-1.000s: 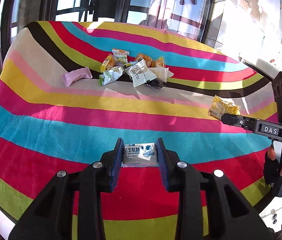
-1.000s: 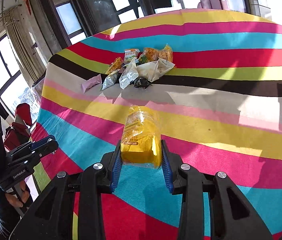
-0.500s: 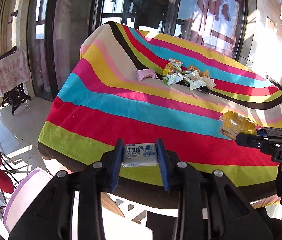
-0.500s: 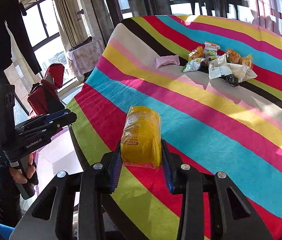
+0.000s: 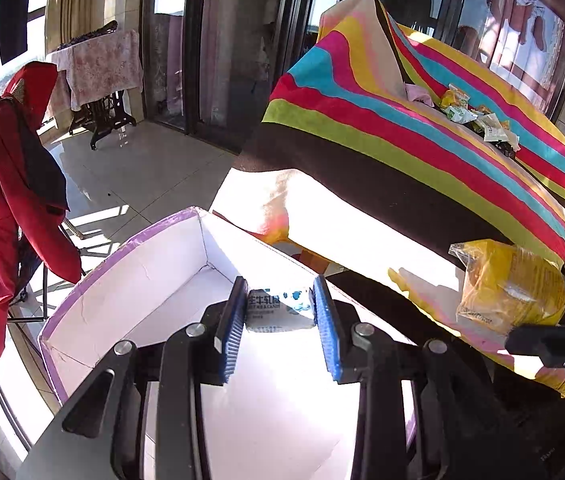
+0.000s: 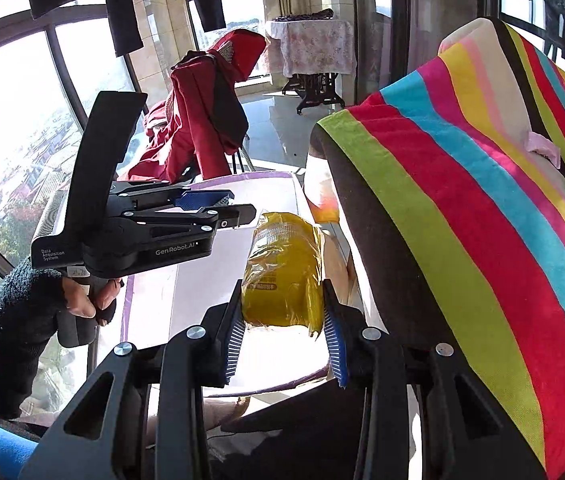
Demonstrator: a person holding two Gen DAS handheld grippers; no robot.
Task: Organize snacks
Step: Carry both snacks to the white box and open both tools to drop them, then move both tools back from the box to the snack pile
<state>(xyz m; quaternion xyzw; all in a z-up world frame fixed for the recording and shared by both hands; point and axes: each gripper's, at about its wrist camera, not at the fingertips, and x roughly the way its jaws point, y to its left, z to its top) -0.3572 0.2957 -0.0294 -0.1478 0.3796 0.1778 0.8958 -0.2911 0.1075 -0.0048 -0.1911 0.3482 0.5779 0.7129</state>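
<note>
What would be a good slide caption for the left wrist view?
Left gripper holds a white-and-blue candy packet over an open white box beside the striped table.

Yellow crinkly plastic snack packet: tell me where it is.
The yellow snack packet is clamped in the right gripper, over the white purple-rimmed cardboard box, beside the striped tablecloth's edge.
</note>
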